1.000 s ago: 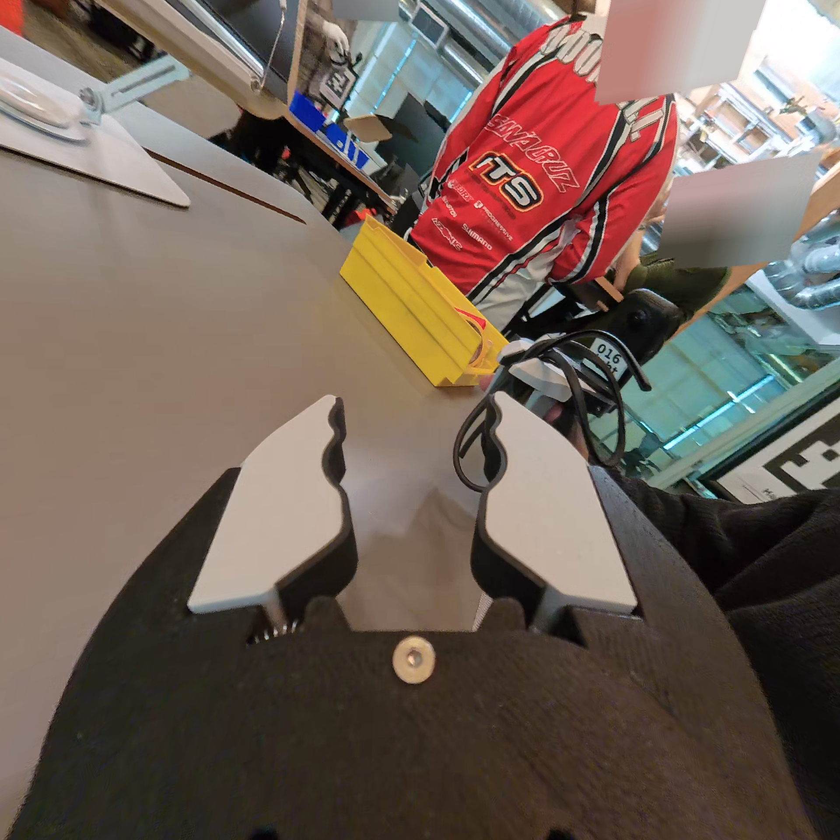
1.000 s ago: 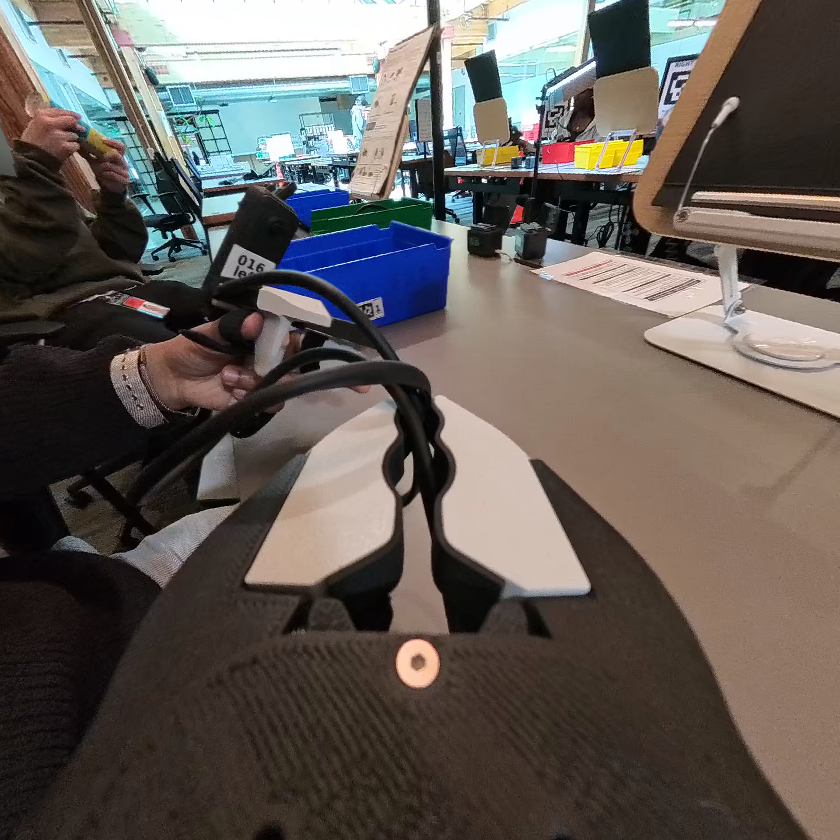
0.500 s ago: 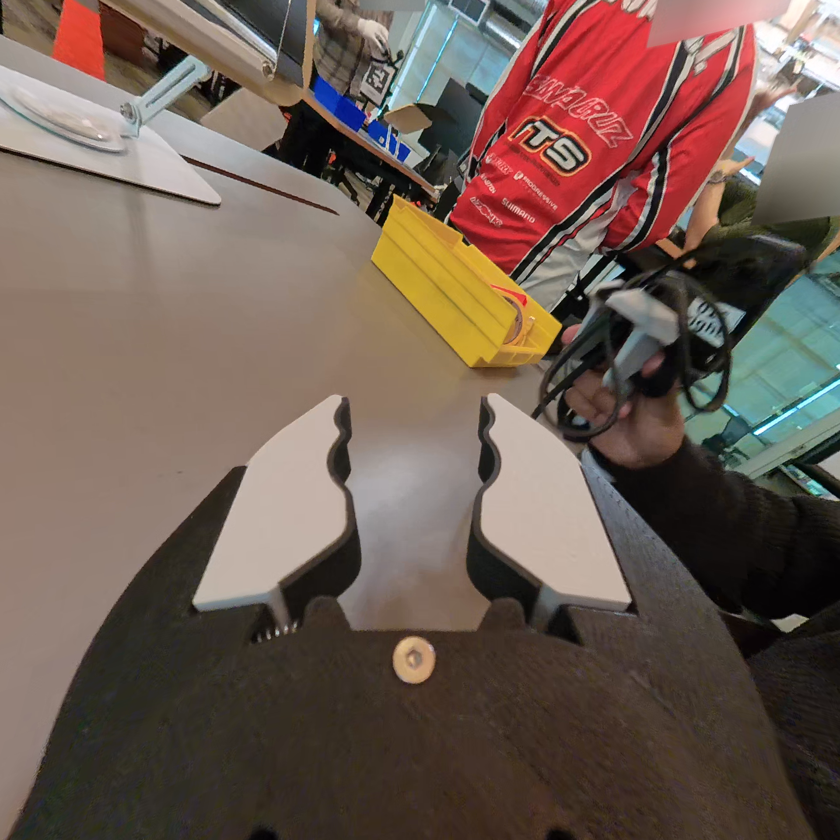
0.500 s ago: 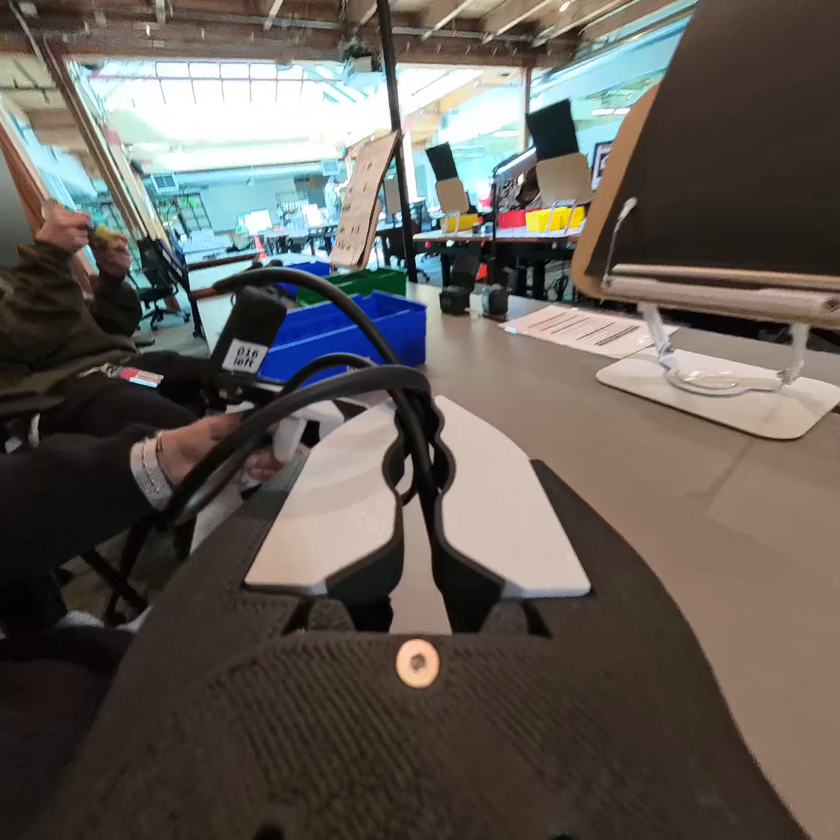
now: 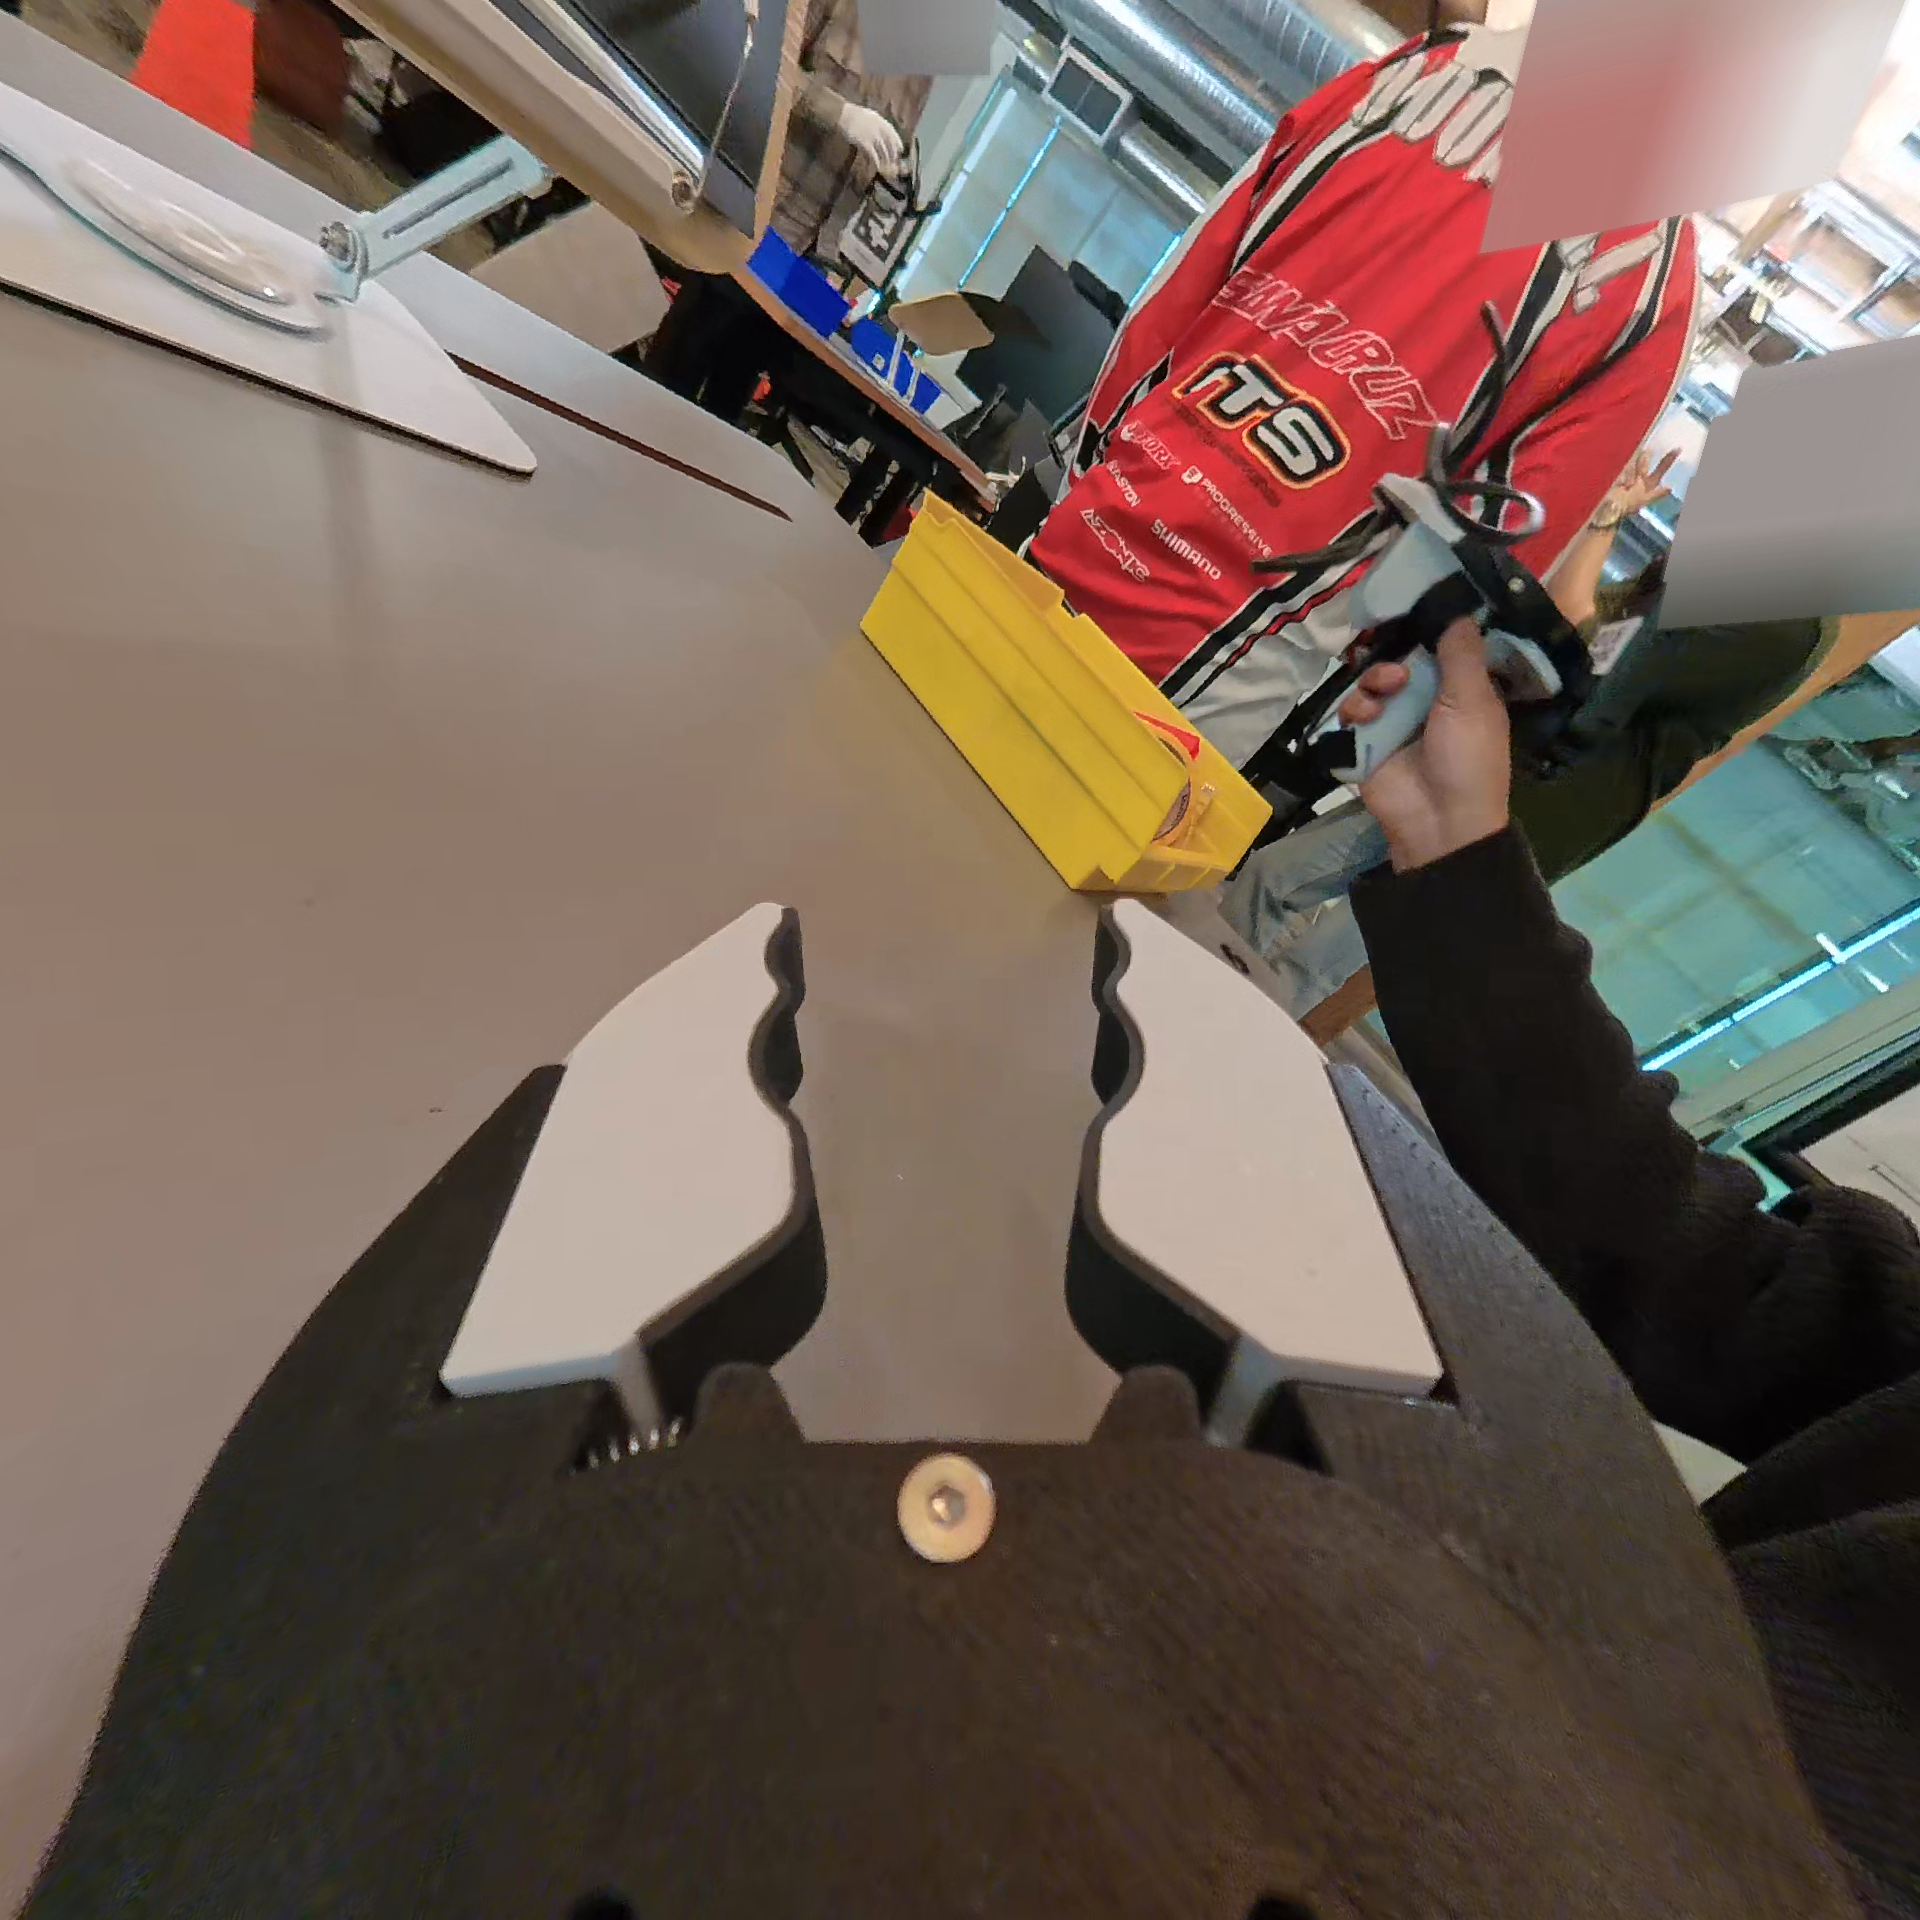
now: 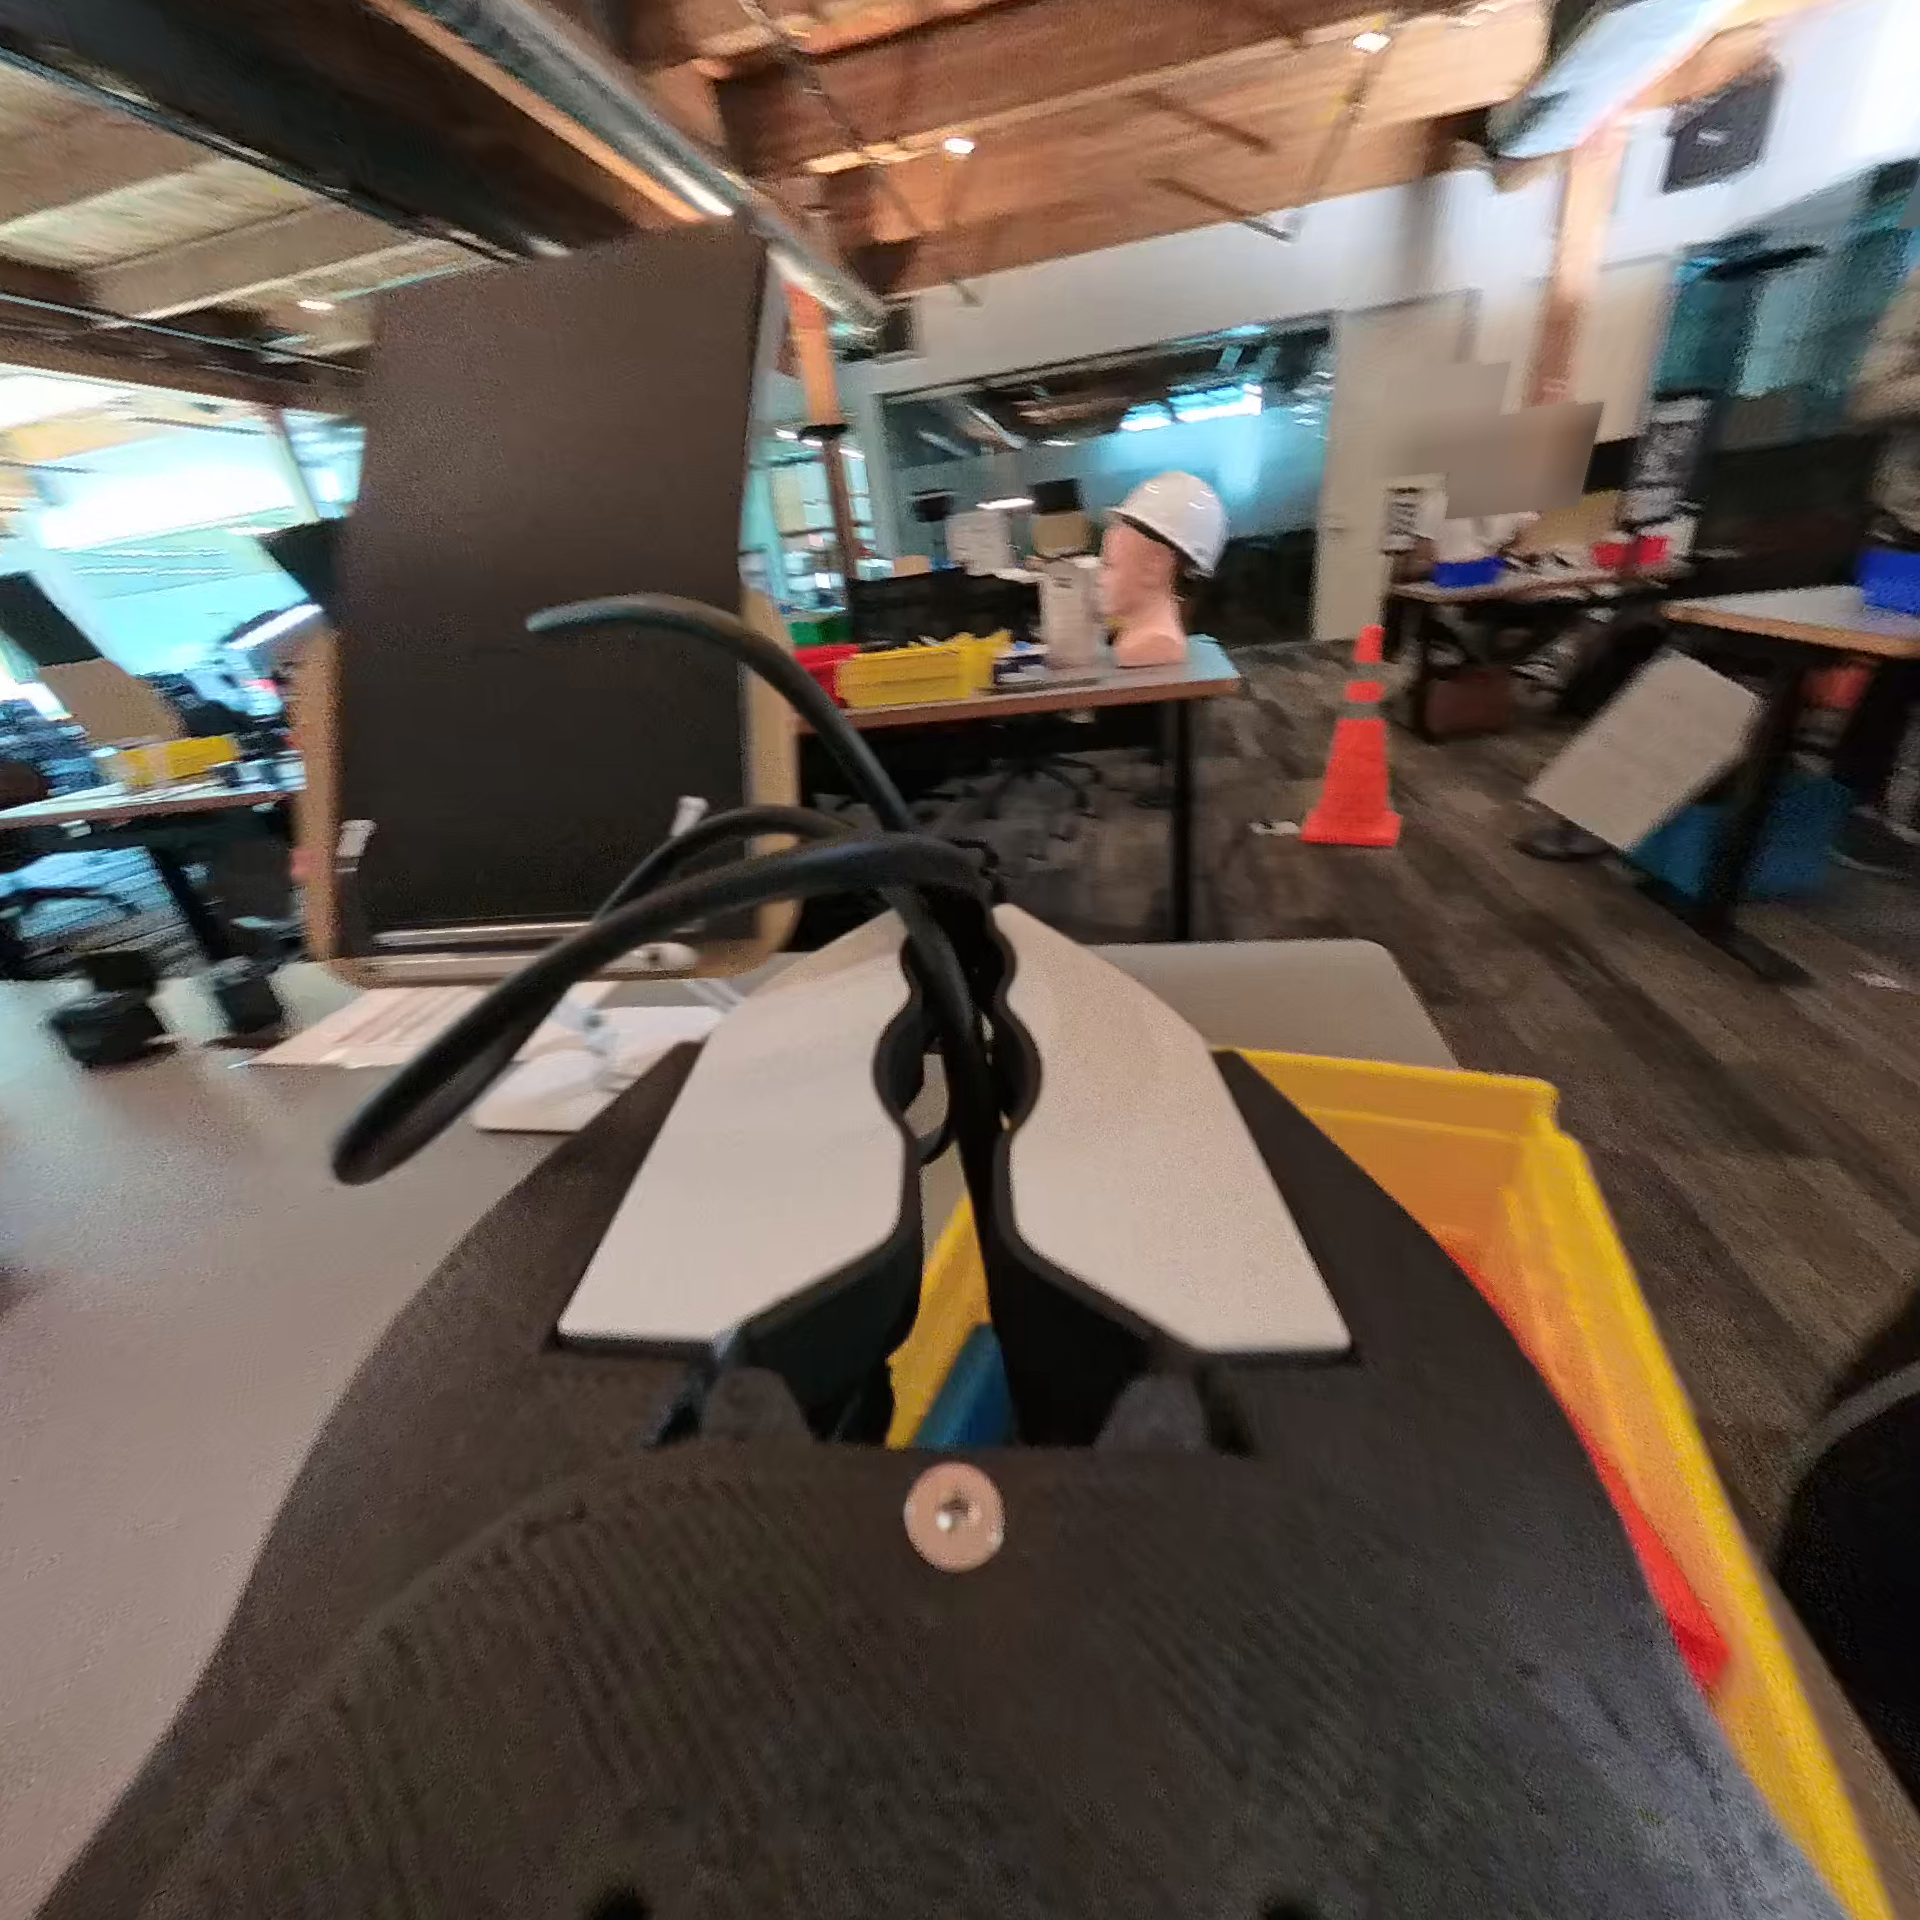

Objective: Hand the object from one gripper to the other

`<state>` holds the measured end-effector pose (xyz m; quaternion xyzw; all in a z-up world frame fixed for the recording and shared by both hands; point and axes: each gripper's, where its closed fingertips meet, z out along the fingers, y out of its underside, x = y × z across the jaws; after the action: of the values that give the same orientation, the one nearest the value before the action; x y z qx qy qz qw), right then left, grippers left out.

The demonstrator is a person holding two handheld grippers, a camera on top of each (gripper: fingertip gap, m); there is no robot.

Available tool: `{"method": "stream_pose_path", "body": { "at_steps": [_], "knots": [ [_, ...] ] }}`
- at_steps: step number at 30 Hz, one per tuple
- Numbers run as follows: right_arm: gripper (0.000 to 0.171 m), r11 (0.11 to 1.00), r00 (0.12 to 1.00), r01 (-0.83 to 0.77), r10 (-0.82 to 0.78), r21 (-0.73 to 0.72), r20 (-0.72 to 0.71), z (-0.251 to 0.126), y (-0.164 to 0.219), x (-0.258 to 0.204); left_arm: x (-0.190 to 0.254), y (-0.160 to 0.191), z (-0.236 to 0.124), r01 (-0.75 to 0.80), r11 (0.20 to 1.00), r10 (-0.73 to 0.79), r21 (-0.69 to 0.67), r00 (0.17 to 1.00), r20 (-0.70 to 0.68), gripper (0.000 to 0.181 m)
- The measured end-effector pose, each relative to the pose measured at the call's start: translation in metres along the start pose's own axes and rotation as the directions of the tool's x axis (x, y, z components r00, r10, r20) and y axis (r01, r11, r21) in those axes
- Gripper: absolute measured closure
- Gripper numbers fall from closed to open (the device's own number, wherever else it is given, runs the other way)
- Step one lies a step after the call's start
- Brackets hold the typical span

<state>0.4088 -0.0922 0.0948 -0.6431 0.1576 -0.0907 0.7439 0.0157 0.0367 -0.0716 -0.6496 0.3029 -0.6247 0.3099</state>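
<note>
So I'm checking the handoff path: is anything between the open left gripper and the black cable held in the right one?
Nothing visible blocks it. The left gripper hangs open over bare grey tabletop; the coiled black cable is raised off to its right, clamped in the right gripper.

We see lettering and logos on a person's red jersey [image 5: 1340, 343] at one o'clock; we leave them unquoted.

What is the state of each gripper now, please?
Left gripper: open, holding nothing, above the grey table.
Right gripper: shut on the black cable, above the yellow bin.
</note>
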Motion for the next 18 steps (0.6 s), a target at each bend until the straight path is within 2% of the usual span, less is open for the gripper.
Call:
{"method": "stream_pose_path", "body": {
  "at_steps": [4,7,9,18],
  "knots": [
    [0.163,0.989,0.99,-0.06,0.041,-0.135,-0.136,0.012,0.044,0.049,0.002,0.007,0.004,-0.029,0.999,0.029,-0.031,1.0,0.004,0.128],
    [0.123,0.917,0.981,-0.15,0.091,-0.369,-0.171,0.018,0.1,0.069,0.001,0.007,0.004,-0.033,0.999,0.034,-0.034,0.999,0.01,0.128],
    [0.096,0.876,0.978,-0.166,0.088,-0.454,-0.187,0.015,0.119,0.076,0.001,0.007,0.003,-0.022,0.999,0.022,-0.032,1.0,0.007,0.128],
    [0.112,0.949,0.985,-0.075,0.022,-0.305,-0.173,0.007,0.067,0.068,-0.004,0.004,0.0,0.009,1.0,-0.008,-0.015,1.0,0.012,0.129]
  ]
}}
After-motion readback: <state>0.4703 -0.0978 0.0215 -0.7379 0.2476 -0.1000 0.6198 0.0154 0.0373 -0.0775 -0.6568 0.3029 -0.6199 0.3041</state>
